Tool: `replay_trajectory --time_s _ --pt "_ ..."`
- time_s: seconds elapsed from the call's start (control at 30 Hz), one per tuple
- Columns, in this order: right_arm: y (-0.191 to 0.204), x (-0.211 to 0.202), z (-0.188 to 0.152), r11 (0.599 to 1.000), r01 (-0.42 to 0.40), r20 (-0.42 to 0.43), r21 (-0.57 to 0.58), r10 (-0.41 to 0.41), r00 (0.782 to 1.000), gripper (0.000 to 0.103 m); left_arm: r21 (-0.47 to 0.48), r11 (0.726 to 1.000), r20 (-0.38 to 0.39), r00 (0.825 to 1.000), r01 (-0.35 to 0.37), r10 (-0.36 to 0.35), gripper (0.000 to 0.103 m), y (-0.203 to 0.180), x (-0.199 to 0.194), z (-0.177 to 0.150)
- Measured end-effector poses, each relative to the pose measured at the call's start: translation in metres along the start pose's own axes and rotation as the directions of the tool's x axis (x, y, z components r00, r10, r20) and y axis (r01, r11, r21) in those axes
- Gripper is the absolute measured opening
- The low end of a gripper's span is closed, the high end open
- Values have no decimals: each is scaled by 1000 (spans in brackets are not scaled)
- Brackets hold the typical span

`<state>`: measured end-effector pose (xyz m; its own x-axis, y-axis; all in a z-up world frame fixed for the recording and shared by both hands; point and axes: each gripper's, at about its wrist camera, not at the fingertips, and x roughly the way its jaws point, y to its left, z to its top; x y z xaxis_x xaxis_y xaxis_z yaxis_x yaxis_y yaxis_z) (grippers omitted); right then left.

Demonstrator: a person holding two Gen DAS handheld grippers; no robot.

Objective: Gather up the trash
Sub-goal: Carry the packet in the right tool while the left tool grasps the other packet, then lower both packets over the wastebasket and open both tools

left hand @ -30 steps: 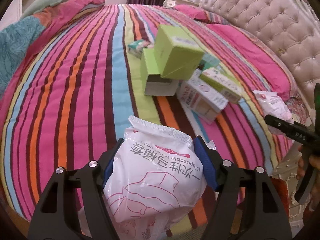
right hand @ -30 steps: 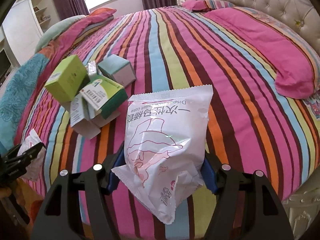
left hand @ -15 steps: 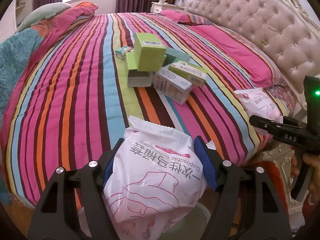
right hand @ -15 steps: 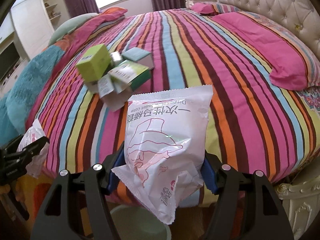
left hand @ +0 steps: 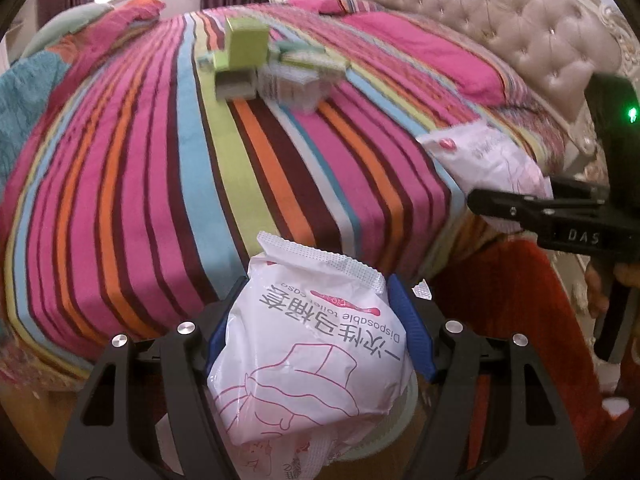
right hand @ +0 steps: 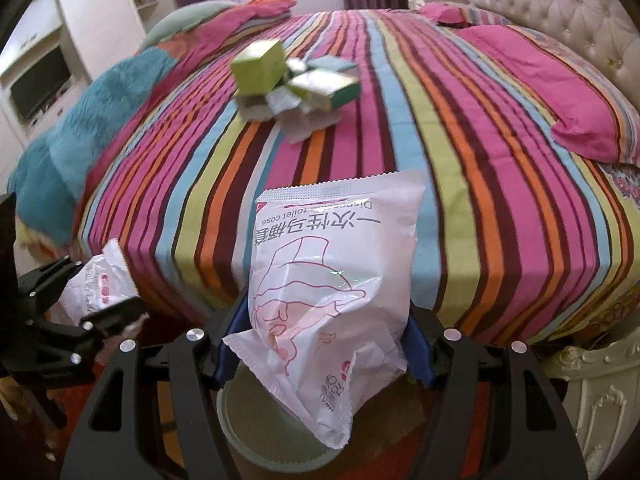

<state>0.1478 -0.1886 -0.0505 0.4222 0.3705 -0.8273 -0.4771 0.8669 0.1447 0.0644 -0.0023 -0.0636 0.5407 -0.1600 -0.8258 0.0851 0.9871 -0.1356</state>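
Note:
My left gripper (left hand: pixel 320 324) is shut on a white plastic packet (left hand: pixel 316 352) with pink print, held off the foot of the bed. My right gripper (right hand: pixel 324 336) is shut on a like white packet (right hand: pixel 332 272), held over a pale green round bin (right hand: pixel 264 428) on the floor. The bin's rim (left hand: pixel 404 412) also shows under the left packet. The left gripper with its packet (right hand: pixel 94 292) shows at the left of the right wrist view. The right gripper and its packet (left hand: pixel 492 160) show at the right of the left wrist view.
A pile of green and white cartons (left hand: pixel 264 64) lies on the striped bedspread (left hand: pixel 160 160); it also shows in the right wrist view (right hand: pixel 288 80). A pink pillow (right hand: pixel 552 92) and tufted headboard (left hand: pixel 500 20) are at the right. A teal blanket (right hand: pixel 80 136) lies at the left.
Both grippers have drawn back from the bed with their packets and now hang past its foot. The green bin has come into view under them.

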Motion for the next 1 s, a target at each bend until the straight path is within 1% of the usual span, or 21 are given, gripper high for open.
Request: replay_trajectory --time_s 0.1,0.23,0.37,0.5,0.6,0.67,0.73,0.87,1.0 --pt "7 9 -18 1000 -14 -45 -17 13 999 63 -12 1000 -45 999 11 -11 68 -2 9 -19" --pt "7 26 -33 999 -37 -113 10 38 993 63 -21 1000 -106 994 4 -6 68 -4 25 -38" --pt "9 47 -45 1000 -21 -175 5 22 984 63 -23 1000 -155 988 7 -10 68 -6 41 -47" --pt "16 69 -56 1000 -20 -250 -16 15 968 63 -50 999 -230 973 17 -28 68 -4 61 -55" --pt "20 83 -59 999 -32 -308 -12 27 951 63 -82 997 -288 958 -3 -20 68 1 77 -59" --pt "20 95 -60 999 -42 -348 3 40 937 63 -116 993 -331 943 -7 -32 68 7 88 -63" --pt "22 110 -65 998 -53 -397 22 58 916 63 -142 990 -386 921 -2 -54 68 8 102 -65" --pt "19 136 -75 994 -70 -495 79 100 863 63 -155 988 -474 878 -9 -66 68 9 122 -72" --pt "17 158 -84 990 -62 -573 129 125 810 63 -182 983 -568 818 -18 -90 68 13 145 -81"
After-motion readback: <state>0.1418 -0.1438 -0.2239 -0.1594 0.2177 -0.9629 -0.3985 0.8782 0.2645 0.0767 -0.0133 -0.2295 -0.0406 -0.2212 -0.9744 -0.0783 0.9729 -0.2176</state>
